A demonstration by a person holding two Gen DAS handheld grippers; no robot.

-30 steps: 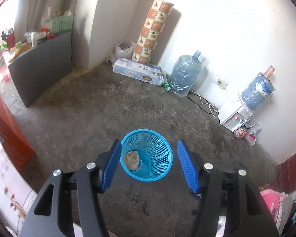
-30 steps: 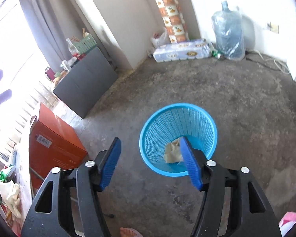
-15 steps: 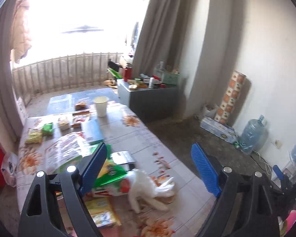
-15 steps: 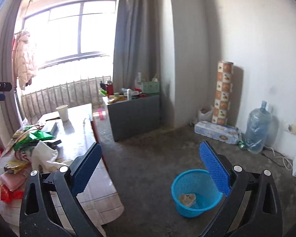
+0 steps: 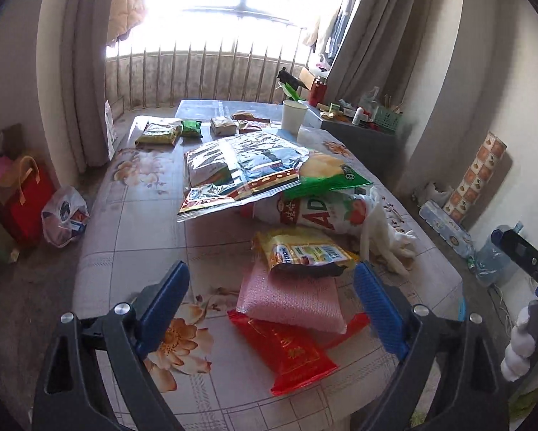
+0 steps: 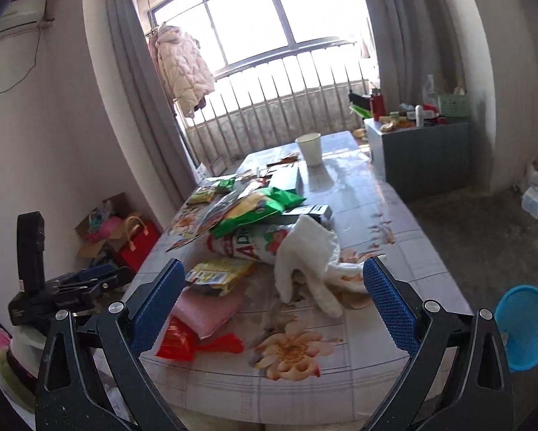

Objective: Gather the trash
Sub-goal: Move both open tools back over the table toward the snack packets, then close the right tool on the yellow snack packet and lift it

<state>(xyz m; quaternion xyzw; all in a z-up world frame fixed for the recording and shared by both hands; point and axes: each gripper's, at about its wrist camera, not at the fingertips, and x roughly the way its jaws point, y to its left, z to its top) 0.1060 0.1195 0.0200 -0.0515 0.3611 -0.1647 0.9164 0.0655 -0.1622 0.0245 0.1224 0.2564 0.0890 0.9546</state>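
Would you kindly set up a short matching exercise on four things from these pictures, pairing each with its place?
Things:
1. paper cup
2. blue basket
3. pink cloth
4. white glove

Places:
A. on the floor, past the table's near right corner
B. lying on the red packet, under a yellow packet
C. upright at the far end of the table
D. draped at the table's right side, against the white bag with red print

Pairs: 1-C, 2-A, 3-B, 4-D
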